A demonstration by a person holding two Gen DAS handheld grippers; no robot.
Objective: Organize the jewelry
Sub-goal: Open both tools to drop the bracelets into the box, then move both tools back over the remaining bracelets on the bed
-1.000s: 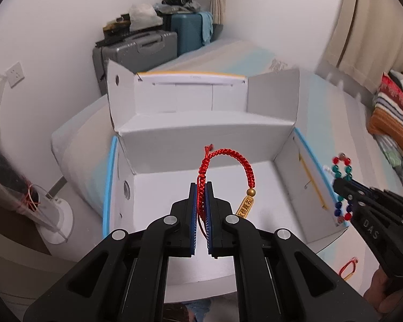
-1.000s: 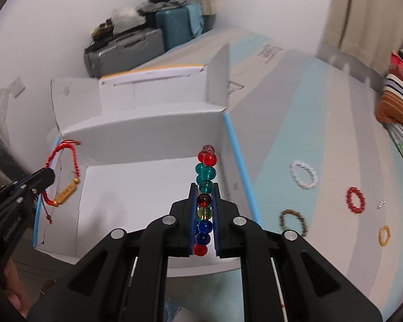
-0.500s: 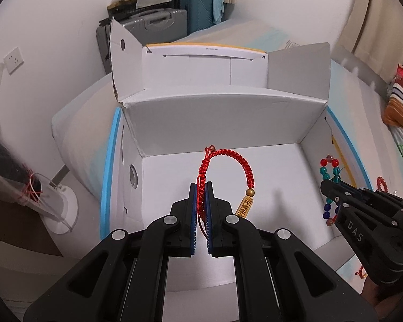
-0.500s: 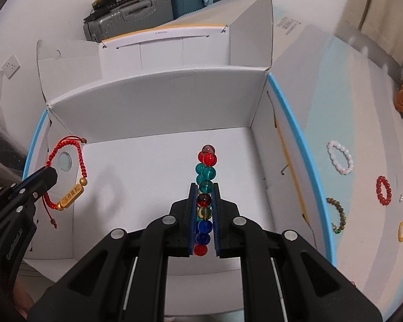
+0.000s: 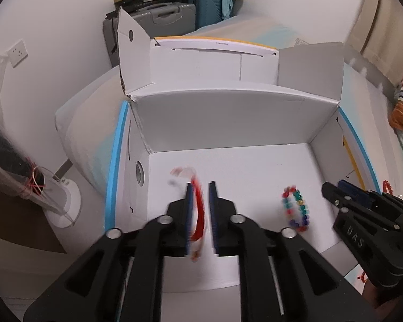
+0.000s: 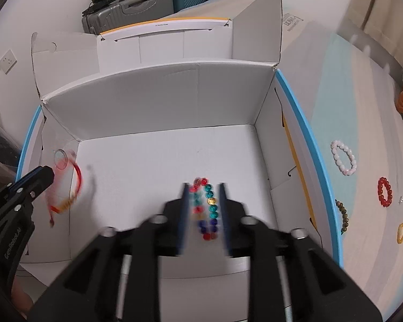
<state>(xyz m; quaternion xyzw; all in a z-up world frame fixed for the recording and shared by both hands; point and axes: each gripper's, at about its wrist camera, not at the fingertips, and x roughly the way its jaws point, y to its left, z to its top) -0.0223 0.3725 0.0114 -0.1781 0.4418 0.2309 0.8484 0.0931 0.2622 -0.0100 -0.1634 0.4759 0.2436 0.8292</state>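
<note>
Fingers (image 5: 190,209) of the left gripper (image 5: 200,214) have just been spreading and stand parted, with the red cord bracelet (image 5: 198,214), blurred, loose in the gap between them and no pad pressing on it. Fingers (image 6: 184,214) of the right gripper (image 6: 202,213) have likewise just been opening; the multicoloured bead bracelet (image 6: 207,209) sits between them, apart from both pads, over the white floor of the open cardboard box (image 6: 161,102). Both bracelets are inside that box, the red one toward its left wall, the bead one nearer the right. Beyond the right fingers, outside the box's blue-edged wall, a white bead bracelet (image 6: 342,157), a red bead bracelet (image 6: 384,191), a brown bead bracelet (image 6: 344,214) and a yellow ring-like band (image 6: 401,232) lie on the bed (image 6: 349,94). Suitcases (image 5: 158,21) stand against the far wall.
</note>
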